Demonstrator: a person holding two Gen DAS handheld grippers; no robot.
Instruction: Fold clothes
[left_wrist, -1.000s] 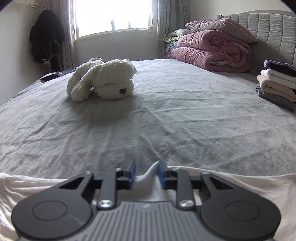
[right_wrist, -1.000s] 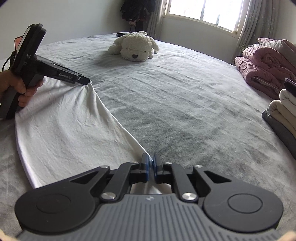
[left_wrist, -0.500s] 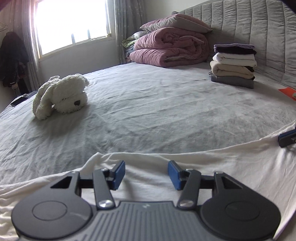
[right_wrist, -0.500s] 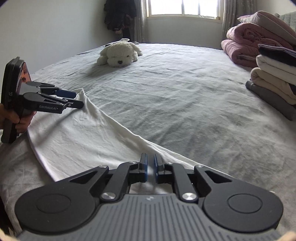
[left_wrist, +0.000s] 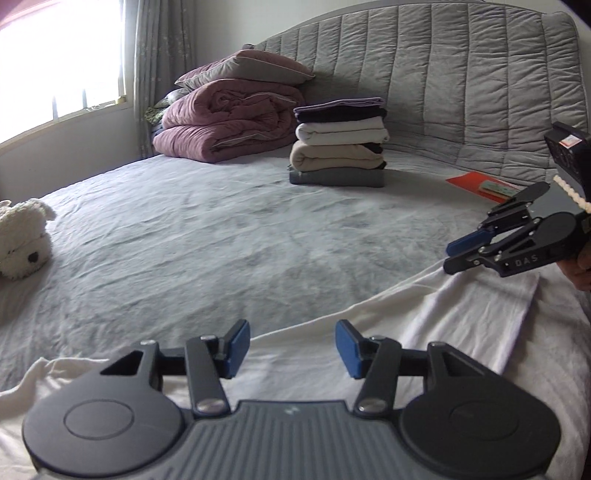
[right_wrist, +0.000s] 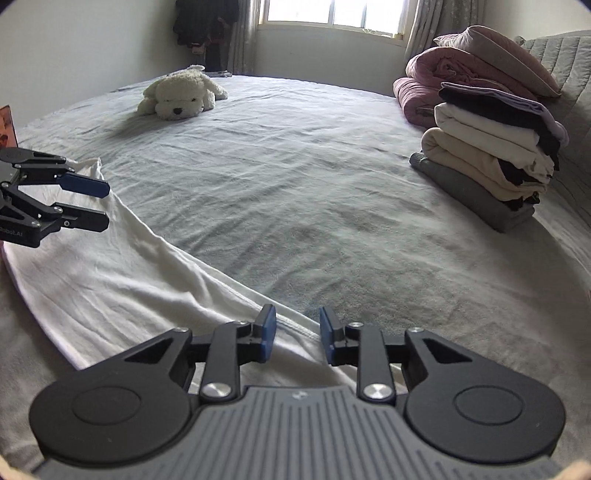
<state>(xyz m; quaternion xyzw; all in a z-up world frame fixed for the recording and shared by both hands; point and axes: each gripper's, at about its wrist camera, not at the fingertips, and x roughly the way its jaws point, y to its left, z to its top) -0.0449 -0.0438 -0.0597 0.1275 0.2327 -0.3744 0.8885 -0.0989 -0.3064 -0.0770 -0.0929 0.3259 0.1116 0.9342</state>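
**White garment spread on grey bed, both grippers released**

- White garment (right_wrist: 122, 280): flat across the lower left of the right wrist view, on the grey bedsheet (right_wrist: 314, 192).
- Left gripper (left_wrist: 291, 349): jaws wide apart, empty, bottom centre above the cloth.
- Right gripper (right_wrist: 297, 334): jaws apart, empty, over the garment's hem.
- Folded clothes stack (left_wrist: 340, 147): upper centre, before the headboard (left_wrist: 461, 74).
- Plush dog (right_wrist: 181, 96): upper left.
- Pink duvet (left_wrist: 221, 122): beside the stack.

Left gripper (left_wrist: 291, 349) fingers spread; right gripper (right_wrist: 297, 334) likewise.
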